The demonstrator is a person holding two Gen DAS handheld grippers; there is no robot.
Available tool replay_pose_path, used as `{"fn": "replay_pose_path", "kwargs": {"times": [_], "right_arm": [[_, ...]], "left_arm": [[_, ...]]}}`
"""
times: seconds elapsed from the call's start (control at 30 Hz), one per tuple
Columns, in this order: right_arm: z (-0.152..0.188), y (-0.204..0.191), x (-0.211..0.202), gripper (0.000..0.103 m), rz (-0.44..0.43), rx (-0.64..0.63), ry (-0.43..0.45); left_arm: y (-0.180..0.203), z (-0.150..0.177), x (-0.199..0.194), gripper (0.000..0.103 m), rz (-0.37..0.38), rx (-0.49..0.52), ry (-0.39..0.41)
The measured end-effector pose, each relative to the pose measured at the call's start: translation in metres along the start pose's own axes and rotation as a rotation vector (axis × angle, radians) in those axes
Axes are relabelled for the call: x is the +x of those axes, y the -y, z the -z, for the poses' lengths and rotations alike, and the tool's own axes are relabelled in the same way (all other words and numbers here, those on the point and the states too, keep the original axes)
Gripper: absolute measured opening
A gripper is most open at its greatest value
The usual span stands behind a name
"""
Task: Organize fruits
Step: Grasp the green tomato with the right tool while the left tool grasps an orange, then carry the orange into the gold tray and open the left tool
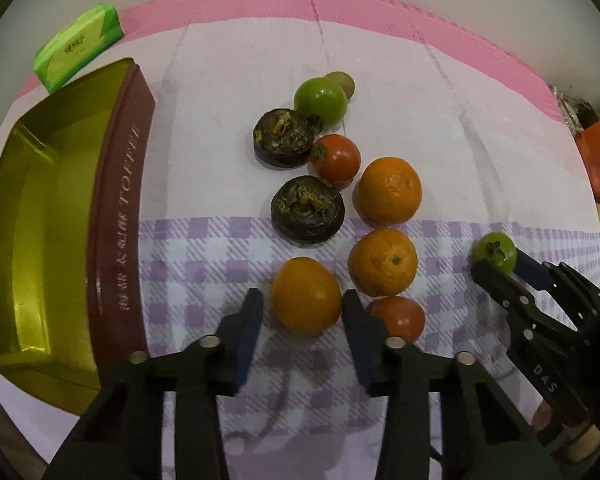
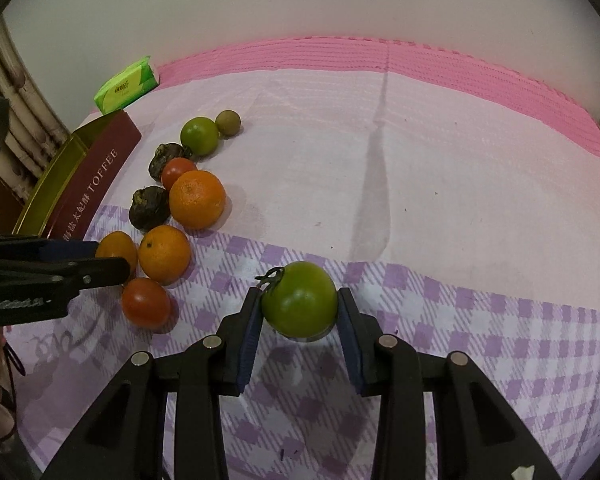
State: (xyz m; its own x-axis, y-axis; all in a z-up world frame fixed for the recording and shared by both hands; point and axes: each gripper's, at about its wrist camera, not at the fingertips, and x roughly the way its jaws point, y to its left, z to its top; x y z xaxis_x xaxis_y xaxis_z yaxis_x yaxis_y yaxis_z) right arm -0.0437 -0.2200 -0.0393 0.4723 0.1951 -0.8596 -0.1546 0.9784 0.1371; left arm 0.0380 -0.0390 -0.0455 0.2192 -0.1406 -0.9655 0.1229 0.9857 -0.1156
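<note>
My left gripper [image 1: 302,300] is shut on a small orange [image 1: 306,296], its blue pads at the fruit's two sides on the checked cloth. Close to its right pad lie a second orange [image 1: 382,262] and a red tomato [image 1: 398,318]. A third orange [image 1: 388,190], another red tomato [image 1: 336,158], two dark shrivelled fruits [image 1: 308,210], a green tomato [image 1: 320,100] and a small brown fruit [image 1: 342,82] lie farther off. My right gripper [image 2: 300,300] is shut on another green tomato [image 2: 300,304], stem to the left, apart from the cluster.
A maroon toffee tin [image 1: 120,220] with a gold inside stands open and empty to the left of the fruit. Behind it lies a green tissue pack [image 1: 80,46]. A pink mat [image 1: 380,4] runs along the far edge under the cloth, against a white wall.
</note>
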Motion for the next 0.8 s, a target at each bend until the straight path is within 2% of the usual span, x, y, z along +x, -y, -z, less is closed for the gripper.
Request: {"fn": "replay_pose_path", "kwargs": {"times": [0.27, 0.43, 0.6, 0.8], "right_arm": [[-0.002, -0.003, 0.001, 0.035, 0.013, -0.003, -0.019], [-0.001, -0.005, 0.001, 0.035, 0.031, -0.01, -0.023], [0.0, -0.005, 0.001, 0.035, 0.035, -0.007, -0.021], [-0.001, -0.006, 0.001, 0.035, 0.038, -0.012, -0.02]], "left_arm": [[0.0, -0.003, -0.003, 0.034, 0.014, 0.004, 0.018], [-0.014, -0.003, -0.038, 0.034, 0.011, 0.0, 0.103], [-0.054, -0.011, -0.068, 0.034, -0.06, -0.054, 0.192], [-0.127, -0.006, -0.06, 0.034, -0.215, -0.182, 0.154]]}}
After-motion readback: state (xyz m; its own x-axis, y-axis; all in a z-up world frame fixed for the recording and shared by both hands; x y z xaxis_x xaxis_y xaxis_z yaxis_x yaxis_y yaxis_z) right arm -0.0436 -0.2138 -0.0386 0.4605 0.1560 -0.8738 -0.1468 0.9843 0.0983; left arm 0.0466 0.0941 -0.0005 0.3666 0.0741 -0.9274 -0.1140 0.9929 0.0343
